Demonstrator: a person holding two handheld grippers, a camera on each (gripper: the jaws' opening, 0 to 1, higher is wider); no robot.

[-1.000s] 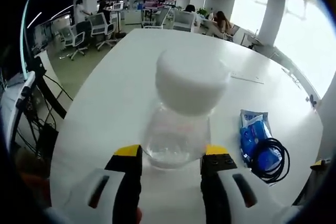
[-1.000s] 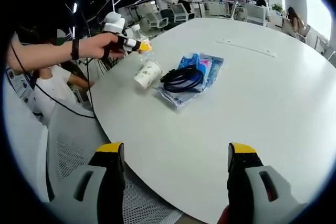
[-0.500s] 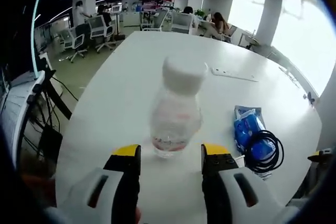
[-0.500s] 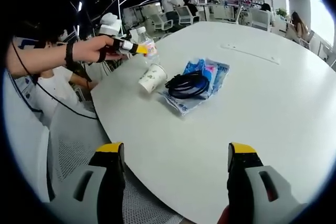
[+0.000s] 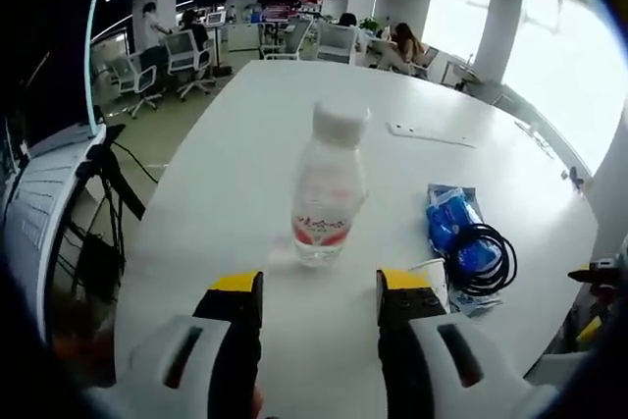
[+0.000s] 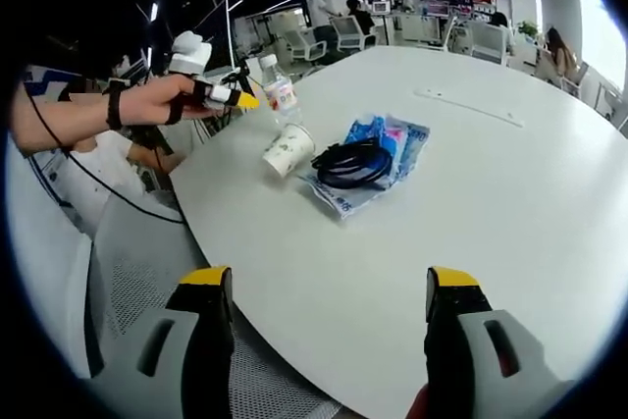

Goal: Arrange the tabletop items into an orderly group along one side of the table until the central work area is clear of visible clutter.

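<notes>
A clear water bottle point(image 5: 329, 193) with a white cap and red label stands upright on the white table point(image 5: 245, 144), just beyond my left gripper point(image 5: 319, 291), which is open and apart from it. In the right gripper view the bottle point(image 6: 278, 93) stands near the table's left edge, with the left gripper point(image 6: 231, 97) in a person's hand beside it. A paper cup point(image 6: 287, 149) lies on its side next to a black cable coil point(image 6: 351, 159) on blue packets point(image 6: 388, 139). My right gripper point(image 6: 329, 287) is open over the near table edge, holding nothing.
The cable coil point(image 5: 486, 260) and blue packet point(image 5: 449, 223) lie right of the bottle. A thin white strip point(image 6: 466, 105) lies farther across the table. Office chairs point(image 5: 147, 71) and people fill the room behind. A seated person point(image 6: 88, 164) is left of the table.
My left gripper has pulled back from the bottle, which was between its jaws and now stands free on the table. The right gripper has hardly moved.
</notes>
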